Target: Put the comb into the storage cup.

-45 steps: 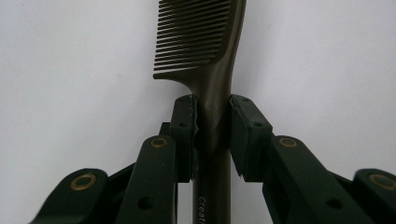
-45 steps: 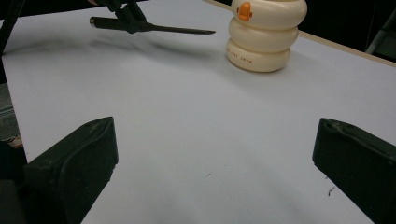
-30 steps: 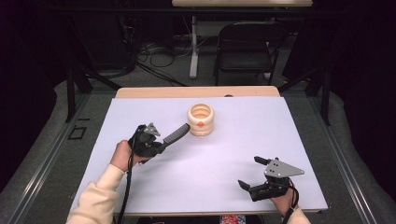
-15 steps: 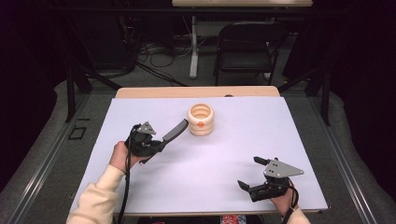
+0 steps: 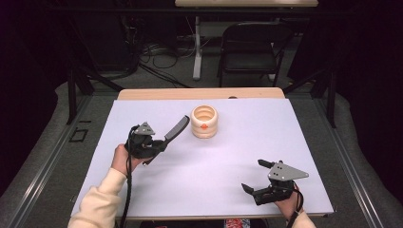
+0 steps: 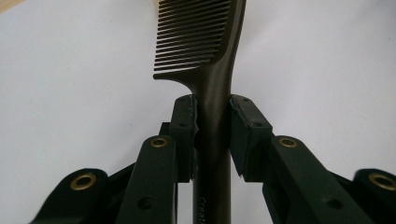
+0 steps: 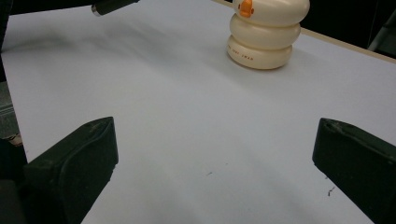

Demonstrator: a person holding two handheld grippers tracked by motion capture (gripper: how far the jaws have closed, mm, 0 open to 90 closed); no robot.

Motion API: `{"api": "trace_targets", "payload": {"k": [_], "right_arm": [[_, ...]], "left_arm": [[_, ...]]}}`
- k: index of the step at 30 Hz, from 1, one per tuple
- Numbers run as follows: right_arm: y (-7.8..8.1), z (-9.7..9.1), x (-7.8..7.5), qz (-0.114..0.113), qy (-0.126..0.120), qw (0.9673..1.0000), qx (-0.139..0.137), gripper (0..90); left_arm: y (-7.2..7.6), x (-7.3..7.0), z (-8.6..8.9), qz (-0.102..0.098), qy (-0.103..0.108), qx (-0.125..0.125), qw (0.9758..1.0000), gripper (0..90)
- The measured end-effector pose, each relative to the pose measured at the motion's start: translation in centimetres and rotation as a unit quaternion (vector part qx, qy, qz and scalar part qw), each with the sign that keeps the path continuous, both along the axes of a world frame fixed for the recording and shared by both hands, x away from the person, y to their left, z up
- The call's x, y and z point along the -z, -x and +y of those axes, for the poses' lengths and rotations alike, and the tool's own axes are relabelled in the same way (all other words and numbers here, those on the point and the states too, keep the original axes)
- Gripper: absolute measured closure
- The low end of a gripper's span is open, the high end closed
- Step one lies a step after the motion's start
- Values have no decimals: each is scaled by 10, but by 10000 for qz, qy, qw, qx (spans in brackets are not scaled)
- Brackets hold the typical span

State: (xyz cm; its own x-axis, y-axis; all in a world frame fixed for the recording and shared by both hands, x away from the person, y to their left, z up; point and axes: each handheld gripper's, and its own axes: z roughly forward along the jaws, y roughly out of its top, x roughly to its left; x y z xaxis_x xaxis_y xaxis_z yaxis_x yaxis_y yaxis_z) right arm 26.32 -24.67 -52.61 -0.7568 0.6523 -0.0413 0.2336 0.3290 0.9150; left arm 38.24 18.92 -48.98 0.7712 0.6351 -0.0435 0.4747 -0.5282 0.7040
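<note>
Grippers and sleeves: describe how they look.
Both grippers, left and right, are black, each topped by a grey three-cornered plate. Their fingers are blocky black, with brass-ringed holes in the links behind. A black cable trails from each. The left sleeve is cream.

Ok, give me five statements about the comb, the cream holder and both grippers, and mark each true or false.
1. The left gripper clamps the comb by its handle. True.
2. The right gripper holds the cream ribbed holder. False: its jaws are open and hold nothing.
3. The holder stands upright on the white table. True.
4. The comb lies inside the holder. False: it is outside, beside it.
5. The holder has an orange mark. True.
</note>
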Motion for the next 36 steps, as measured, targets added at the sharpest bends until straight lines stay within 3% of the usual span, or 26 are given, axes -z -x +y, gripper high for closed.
{"api": "trace_targets", "payload": {"k": [12, 36], "right_arm": [[0, 0, 0, 13, 22, 10000, 9, 0], [0, 1, 1, 31, 24, 10000, 7, 0]], "left_arm": [[0, 0, 1, -162, 264, -180, 9994, 723], [0, -4, -9, -507, 543, -382, 9965, 723]]}}
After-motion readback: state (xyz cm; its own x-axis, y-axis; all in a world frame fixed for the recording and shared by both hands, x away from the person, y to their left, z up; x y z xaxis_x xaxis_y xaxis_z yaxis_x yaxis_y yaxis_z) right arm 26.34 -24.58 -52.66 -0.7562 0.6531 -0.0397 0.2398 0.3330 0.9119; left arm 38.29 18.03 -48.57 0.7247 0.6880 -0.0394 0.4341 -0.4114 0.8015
